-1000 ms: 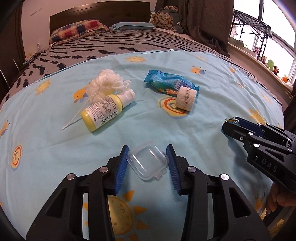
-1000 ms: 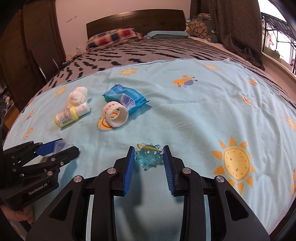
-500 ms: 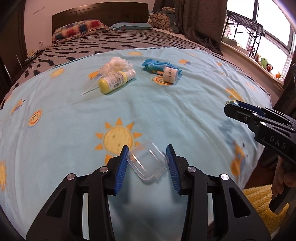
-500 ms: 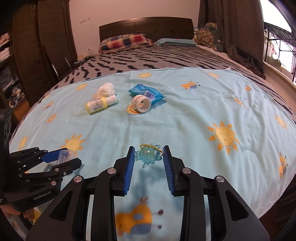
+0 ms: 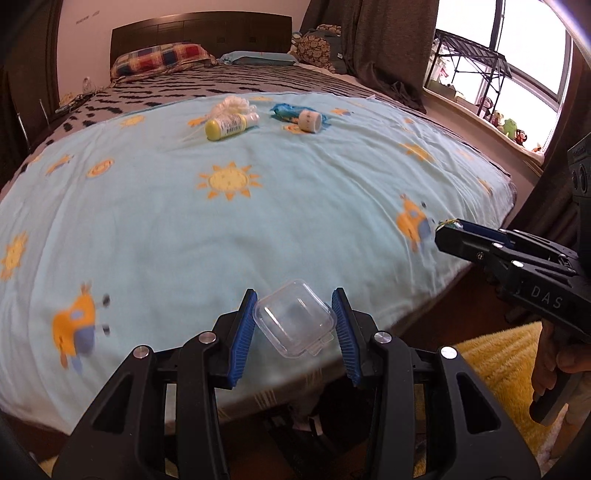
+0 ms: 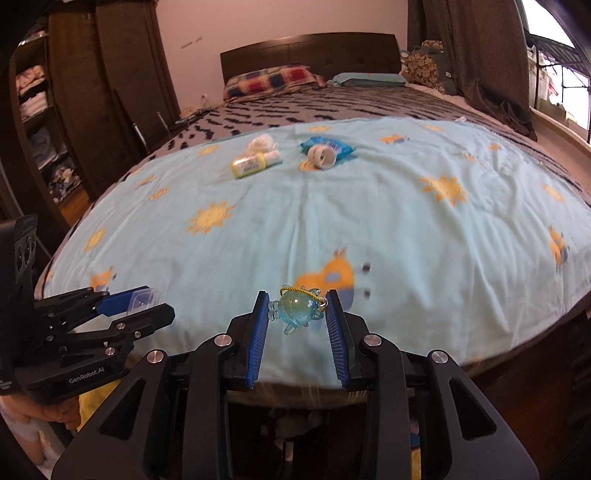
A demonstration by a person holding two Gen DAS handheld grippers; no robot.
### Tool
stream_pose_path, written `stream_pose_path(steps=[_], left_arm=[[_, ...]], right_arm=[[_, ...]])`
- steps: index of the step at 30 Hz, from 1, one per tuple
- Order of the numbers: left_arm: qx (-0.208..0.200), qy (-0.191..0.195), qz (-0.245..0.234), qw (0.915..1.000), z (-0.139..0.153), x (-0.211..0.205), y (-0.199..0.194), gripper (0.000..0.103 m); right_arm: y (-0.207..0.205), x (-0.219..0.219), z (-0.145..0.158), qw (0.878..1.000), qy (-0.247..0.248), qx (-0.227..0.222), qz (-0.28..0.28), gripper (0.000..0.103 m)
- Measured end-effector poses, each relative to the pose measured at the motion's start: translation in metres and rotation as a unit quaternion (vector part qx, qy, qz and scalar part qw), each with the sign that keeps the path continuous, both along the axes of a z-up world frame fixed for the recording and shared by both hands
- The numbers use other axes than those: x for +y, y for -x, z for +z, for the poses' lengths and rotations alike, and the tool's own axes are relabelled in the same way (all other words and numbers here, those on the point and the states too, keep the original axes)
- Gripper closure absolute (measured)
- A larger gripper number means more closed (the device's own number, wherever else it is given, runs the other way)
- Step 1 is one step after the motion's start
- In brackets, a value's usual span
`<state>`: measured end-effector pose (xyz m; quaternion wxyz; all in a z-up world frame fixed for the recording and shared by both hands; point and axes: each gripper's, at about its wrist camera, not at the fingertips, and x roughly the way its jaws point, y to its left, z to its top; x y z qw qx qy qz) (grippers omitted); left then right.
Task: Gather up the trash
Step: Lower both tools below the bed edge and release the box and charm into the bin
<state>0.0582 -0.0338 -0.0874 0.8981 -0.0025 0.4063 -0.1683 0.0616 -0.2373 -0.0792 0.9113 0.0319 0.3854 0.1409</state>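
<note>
The clear plastic box (image 5: 295, 318) clamped in the left hand-held gripper (image 5: 295, 325) is a small lidded case, see-through and tilted on one corner, with nothing visible inside it; its little latch tab points down toward the camera. Both blue pads (image 5: 243, 332) press on its opposite sides, and it hangs just above the near edge of the bed (image 5: 258, 229), over the light blue blanket printed with suns. The right hand-held gripper (image 6: 297, 314) is closed on a small translucent blue turtle charm (image 6: 295, 308) with a yellow cord (image 6: 299, 290) looped over its top; the charm sits between the pad tips, also just above the blanket near the foot of the bed. In the left wrist view the right hand-held gripper shows at the right edge, with a hand (image 5: 561, 369) on its grip above a yellow rug (image 5: 491, 365). Well apart from both hand-held grippers, up toward the middle of the bed, lie the other pieces: a yellow bottle (image 5: 231, 125) on its side with its white cap touching a white fluffy wad (image 5: 232, 105), and just to the right a blue wrapper (image 5: 291, 110) with a white tape roll (image 5: 309, 120) lying against it. Whether the bottle holds anything cannot be told. A plaid pillow (image 5: 162, 59) rests by the dark headboard (image 5: 199, 27).
</note>
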Motion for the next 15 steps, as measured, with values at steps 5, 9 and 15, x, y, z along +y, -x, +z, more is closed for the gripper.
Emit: stream_pose_path(steps=[5,9,15], left_arm=[[0.019,0.007,-0.012,0.9997,-0.027,-0.001,0.024,0.063],[0.037,-0.004,-0.019,0.9991,-0.050,-0.005,0.038,0.063],[0.072,-0.018,-0.015,0.9971,-0.086,-0.008,0.049,0.063]], right_arm=[[0.023,0.000,-0.024,1.000,-0.004,0.028,0.006,0.071],[0.034,0.002,-0.046,0.999,-0.010,0.053,0.004,0.071],[0.042,0.008,-0.085,0.996,-0.011,0.091,0.003,0.071]])
